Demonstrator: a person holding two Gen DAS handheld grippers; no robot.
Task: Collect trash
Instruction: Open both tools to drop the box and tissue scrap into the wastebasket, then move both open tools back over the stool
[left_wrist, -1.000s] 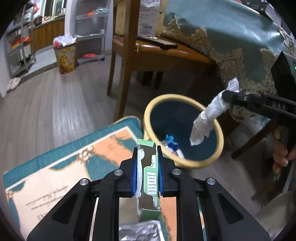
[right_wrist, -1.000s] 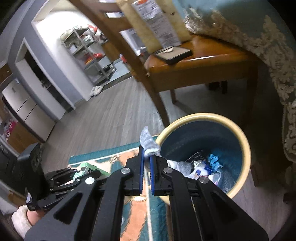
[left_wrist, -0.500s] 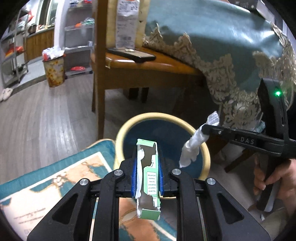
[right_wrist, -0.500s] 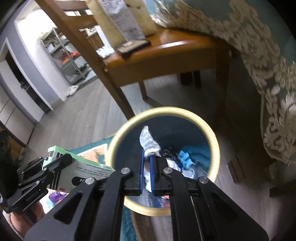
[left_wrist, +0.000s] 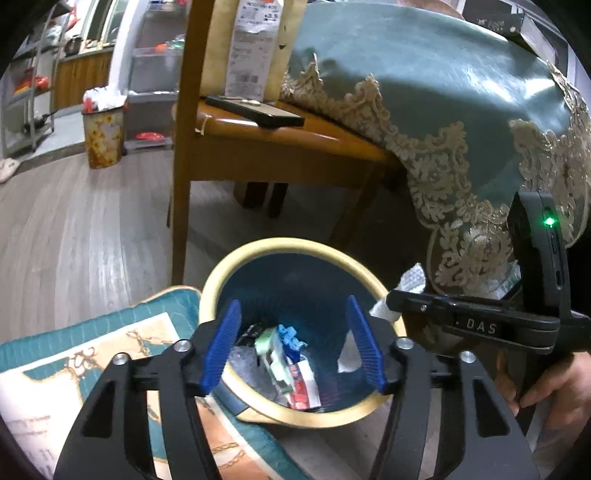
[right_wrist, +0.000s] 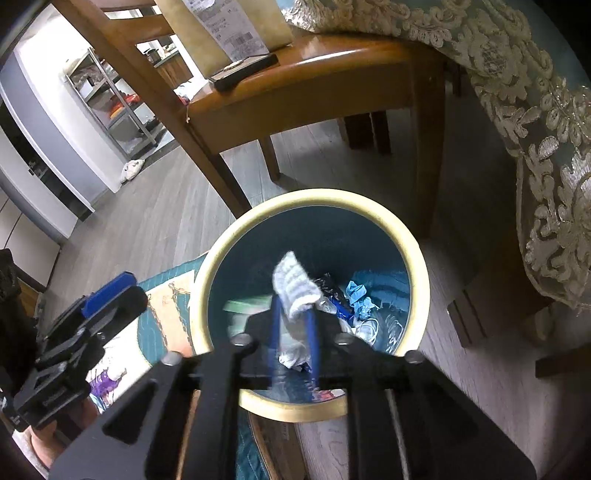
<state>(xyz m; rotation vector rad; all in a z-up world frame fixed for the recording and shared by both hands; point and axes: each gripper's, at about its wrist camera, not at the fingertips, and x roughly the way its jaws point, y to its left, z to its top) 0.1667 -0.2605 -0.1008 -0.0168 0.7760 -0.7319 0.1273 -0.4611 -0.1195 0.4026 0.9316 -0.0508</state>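
A round bin with a cream rim (left_wrist: 258, 251) (right_wrist: 413, 251) and dark blue inside stands on the floor. My left gripper (left_wrist: 291, 343) is open and empty right over it. The green carton (left_wrist: 273, 354) lies inside among other trash; it also shows in the right wrist view (right_wrist: 240, 308). My right gripper (right_wrist: 293, 325) hangs over the bin with its jaws slightly parted, and a white crumpled tissue (right_wrist: 293, 284) sits between them. In the left wrist view the right gripper (left_wrist: 391, 306) is at the bin's right rim with the tissue (left_wrist: 410, 280).
A wooden chair (left_wrist: 258, 147) with a phone (left_wrist: 255, 110) on its seat stands behind the bin. A teal lace-edged tablecloth (left_wrist: 443, 122) hangs at the right. A patterned mat (left_wrist: 92, 362) lies left of the bin. A flowered bin (left_wrist: 101, 136) stands far left.
My left gripper opened and the green carton dropped into the bin. My right gripper moved further over the bin and its jaws loosened around the tissue.
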